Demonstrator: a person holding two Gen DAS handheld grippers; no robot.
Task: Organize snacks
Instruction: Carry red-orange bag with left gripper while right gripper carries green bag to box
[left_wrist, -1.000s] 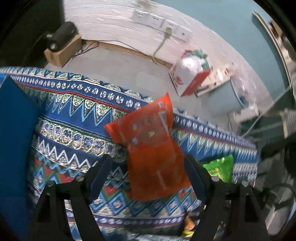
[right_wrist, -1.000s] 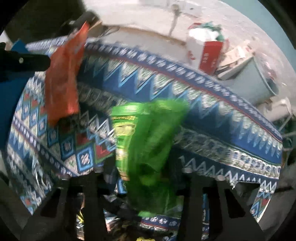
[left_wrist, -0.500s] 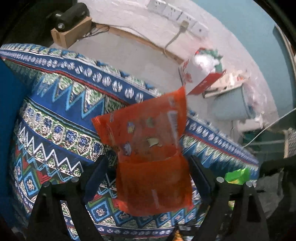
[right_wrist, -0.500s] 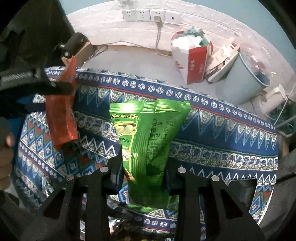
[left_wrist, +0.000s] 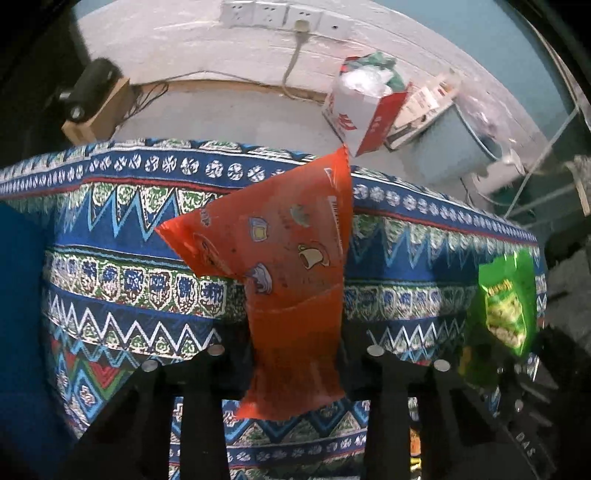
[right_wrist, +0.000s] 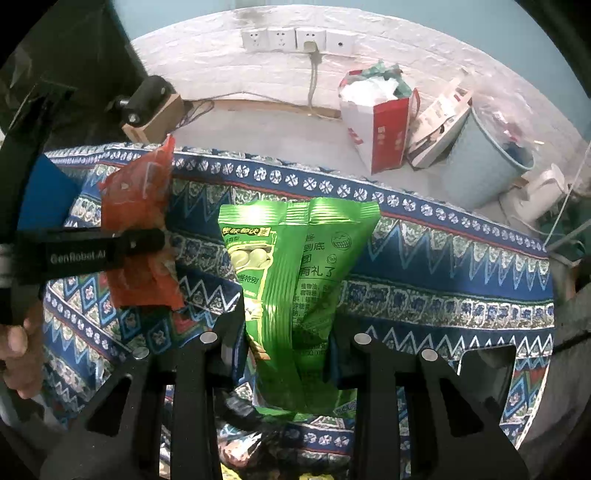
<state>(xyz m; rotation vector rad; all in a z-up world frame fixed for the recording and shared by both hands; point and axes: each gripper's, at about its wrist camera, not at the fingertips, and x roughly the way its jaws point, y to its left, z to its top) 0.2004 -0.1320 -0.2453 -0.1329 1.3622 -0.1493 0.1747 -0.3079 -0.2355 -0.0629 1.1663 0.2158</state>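
My left gripper (left_wrist: 295, 354) is shut on an orange-red snack bag (left_wrist: 288, 266) and holds it upright above the patterned tablecloth (left_wrist: 129, 280). My right gripper (right_wrist: 288, 339) is shut on a green snack bag (right_wrist: 295, 266), also held upright above the cloth. The right wrist view shows the left gripper (right_wrist: 147, 243) with the orange bag (right_wrist: 136, 206) at the left. The left wrist view shows the green bag (left_wrist: 506, 302) at the right.
A blue panel (left_wrist: 22, 332) stands at the left edge of the table. More snack packets (right_wrist: 251, 450) lie below the grippers near the front. Beyond the table are a red-and-white paper bag (right_wrist: 376, 122), a blue bin (right_wrist: 480, 155) and wall sockets (right_wrist: 295, 40).
Both grippers have lifted and levelled with their bags; the view now reaches further up the back wall. The green bag has stopped swinging and hangs steady.
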